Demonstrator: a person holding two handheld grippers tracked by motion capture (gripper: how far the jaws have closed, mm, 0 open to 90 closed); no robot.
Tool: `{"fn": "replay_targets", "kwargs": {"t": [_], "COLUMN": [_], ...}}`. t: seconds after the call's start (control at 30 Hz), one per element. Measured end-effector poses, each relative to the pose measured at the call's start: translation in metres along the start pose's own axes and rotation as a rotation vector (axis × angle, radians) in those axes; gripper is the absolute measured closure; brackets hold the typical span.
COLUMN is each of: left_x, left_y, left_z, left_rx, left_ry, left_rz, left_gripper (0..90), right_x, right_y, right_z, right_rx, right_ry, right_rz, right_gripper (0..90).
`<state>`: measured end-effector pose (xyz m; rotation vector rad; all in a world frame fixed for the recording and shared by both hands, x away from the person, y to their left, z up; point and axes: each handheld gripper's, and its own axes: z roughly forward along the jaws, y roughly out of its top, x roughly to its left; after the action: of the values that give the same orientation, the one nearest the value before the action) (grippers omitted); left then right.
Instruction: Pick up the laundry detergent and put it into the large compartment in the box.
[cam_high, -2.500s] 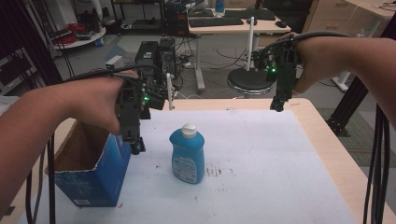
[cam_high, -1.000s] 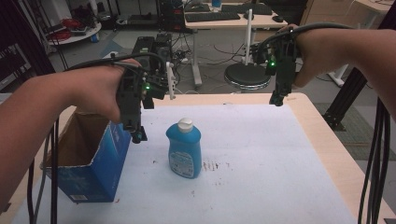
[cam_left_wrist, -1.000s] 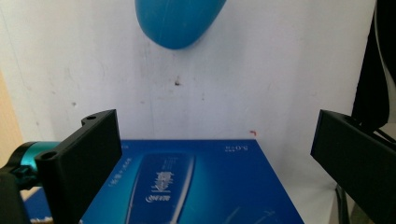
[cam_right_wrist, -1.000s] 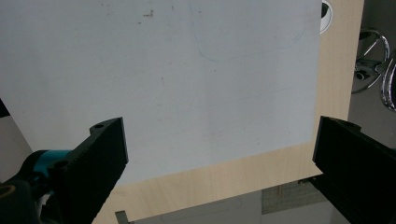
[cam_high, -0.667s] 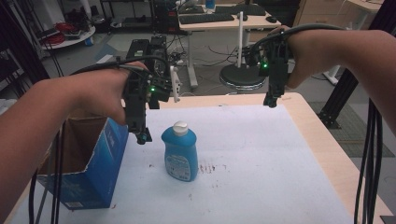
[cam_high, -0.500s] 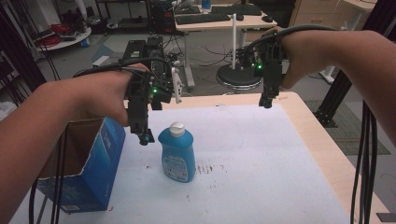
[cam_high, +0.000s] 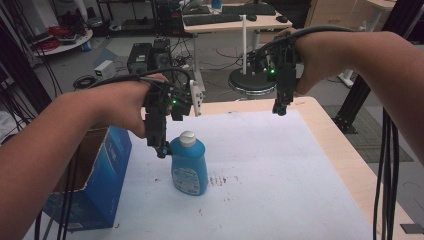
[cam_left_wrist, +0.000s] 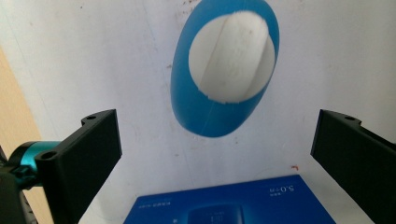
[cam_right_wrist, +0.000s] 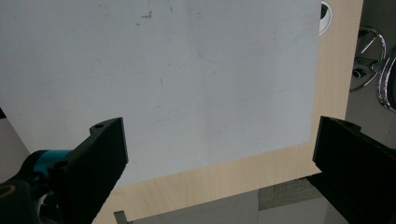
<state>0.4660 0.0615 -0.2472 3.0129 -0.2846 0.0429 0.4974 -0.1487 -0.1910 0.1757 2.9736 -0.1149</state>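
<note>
A blue soap bottle (cam_high: 189, 167) with a white cap (cam_high: 187, 138) stands upright on the white table mat (cam_high: 280, 170). My left gripper (cam_high: 161, 146) hangs just left of the bottle's shoulder, pointing down. In the left gripper view I look down on the bottle (cam_left_wrist: 205, 116) and its cap (cam_left_wrist: 231, 56). There my left gripper (cam_left_wrist: 217, 125) is wide open, and the bottle lies beyond the jaw tips, untouched. My right gripper (cam_high: 280, 107) hovers over the far right of the mat. In its own view my right gripper (cam_right_wrist: 219, 135) is open and holds nothing.
An open blue cardboard box (cam_high: 95, 185) stands at the table's left edge, close behind my left gripper; its top face (cam_left_wrist: 233, 205) is near the jaws. The wooden table edge (cam_right_wrist: 210, 182) lies under my right gripper. A stool (cam_high: 247, 82) and desks stand beyond the table.
My left gripper has moved right, from beside the box to close against the bottle. My right gripper has drifted slightly left. The bottle stands as before.
</note>
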Motion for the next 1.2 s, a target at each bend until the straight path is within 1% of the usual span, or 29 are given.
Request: {"fn": "replay_targets", "kwargs": {"t": [0.13,0.2,0.23,0.27,0.4,0.63,0.8,0.9,1.03,1.2], "left_x": [0.001,0.001,0.002,0.003,0.005,0.005,0.005,0.005,0.006,0.005], "left_y": [0.005,0.005,0.008,0.008,0.011,0.013,0.015,0.017,0.018,0.021], "left_z": [0.007,0.007,0.013,0.015,0.021,0.031,0.036,0.042,0.046,0.049], "left_rx": [-0.002,-0.002,0.004,0.008,-0.004,0.006,0.011,0.038,0.055,0.059], "left_ry": [-0.015,-0.015,-0.027,-0.031,-0.035,-0.046,-0.042,-0.042,-0.036,-0.037], "left_rz": [0.017,0.017,0.027,0.029,0.038,0.048,0.063,0.073,0.079,0.093], "left_gripper": [1.7,1.7,1.7,1.7,1.6,1.6,1.6,1.6,1.7,1.7], "right_x": [0.001,0.001,0.002,0.002,0.002,0.003,0.003,0.005,0.005,0.005], "right_y": [0.0,0.0,0.0,0.0,0.0,0.0,-0.001,-0.002,-0.005,-0.006], "right_z": [0.001,0.001,0.001,0.001,0.001,0.001,0.001,0.001,0.001,0.001], "right_rx": [0.0,0.002,0.003,0.001,0.001,0.005,0.002,0.002,-0.002,-0.002], "right_ry": [-0.001,0.0,0.001,0.001,0.0,0.0,0.0,-0.001,-0.004,-0.003], "right_rz": [0.004,0.007,0.007,0.005,0.008,0.01,0.011,0.011,0.014,0.019], "right_gripper": [2.1,2.1,2.1,2.1,2.1,2.1,2.1,2.1,2.1,2.1]}}
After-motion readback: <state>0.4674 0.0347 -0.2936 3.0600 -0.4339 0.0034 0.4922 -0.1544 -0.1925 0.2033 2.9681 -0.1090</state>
